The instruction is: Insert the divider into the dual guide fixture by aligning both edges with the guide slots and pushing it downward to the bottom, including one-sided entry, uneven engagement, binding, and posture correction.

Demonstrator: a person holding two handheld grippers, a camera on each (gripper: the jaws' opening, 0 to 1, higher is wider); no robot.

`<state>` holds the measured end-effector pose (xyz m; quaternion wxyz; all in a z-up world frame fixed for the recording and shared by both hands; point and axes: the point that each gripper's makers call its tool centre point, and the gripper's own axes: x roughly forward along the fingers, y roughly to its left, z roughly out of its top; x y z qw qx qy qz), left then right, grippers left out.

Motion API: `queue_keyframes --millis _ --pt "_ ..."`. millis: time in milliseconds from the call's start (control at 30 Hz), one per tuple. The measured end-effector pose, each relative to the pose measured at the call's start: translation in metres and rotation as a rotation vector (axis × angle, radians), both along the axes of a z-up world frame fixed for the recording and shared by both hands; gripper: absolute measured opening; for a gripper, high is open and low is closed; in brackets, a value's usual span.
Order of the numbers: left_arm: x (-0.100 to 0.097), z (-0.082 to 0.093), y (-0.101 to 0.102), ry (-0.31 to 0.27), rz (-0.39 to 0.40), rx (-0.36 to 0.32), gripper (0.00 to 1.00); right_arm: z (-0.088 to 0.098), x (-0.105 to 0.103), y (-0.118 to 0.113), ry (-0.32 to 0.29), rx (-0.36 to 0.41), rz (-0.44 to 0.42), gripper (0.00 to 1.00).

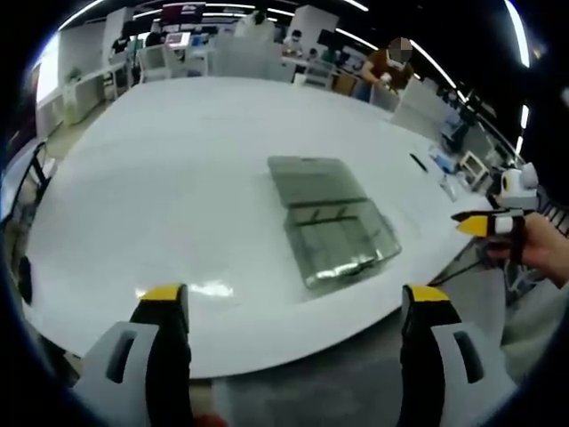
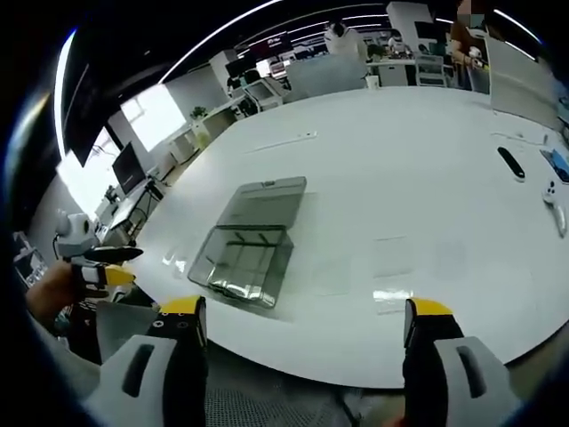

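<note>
A clear plastic box, the guide fixture [image 1: 342, 240] [image 2: 243, 258], lies on the big white table [image 1: 178, 178] [image 2: 400, 178]. Its flat lid or divider panel [image 1: 313, 177] [image 2: 265, 200] lies beside it, on the far side. My left gripper [image 1: 293, 302] hangs open over the table's near edge, short of the box, nothing between its yellow-tipped fingers. My right gripper [image 2: 302, 316] is also open over the table edge, to the right of the box, holding nothing. The right gripper [image 1: 489, 222] enters the left gripper view at the right, held by a hand. The left gripper [image 2: 107, 267] appears at the left of the right gripper view.
A black pen-like item [image 2: 510, 162] and a white controller-like object [image 2: 555, 197] lie on the table to the right. Small items [image 1: 444, 173] sit near the table's right edge. Desks, monitors, chairs and people [image 1: 387, 71] fill the room behind.
</note>
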<state>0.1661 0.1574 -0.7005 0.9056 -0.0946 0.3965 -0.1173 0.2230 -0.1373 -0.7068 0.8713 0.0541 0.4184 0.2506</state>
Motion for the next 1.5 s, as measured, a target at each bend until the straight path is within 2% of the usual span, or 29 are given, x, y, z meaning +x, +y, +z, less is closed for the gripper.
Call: queue_keyframes --millis 633,1200,1500 --pt "-0.003 -0.001 -0.014 0.004 -0.019 -0.008 0.98 -0.022 0.019 -0.016 0.021 -0.05 0.021 0.82" --pt "-0.002 -0.003 -0.025 0.007 -0.045 -0.01 0.97 -0.05 0.033 -0.031 0.042 -0.133 0.067 0.72" --pt "-0.002 -0.005 -0.029 0.007 -0.064 -0.005 0.96 -0.057 0.042 -0.034 0.04 -0.162 0.086 0.68"
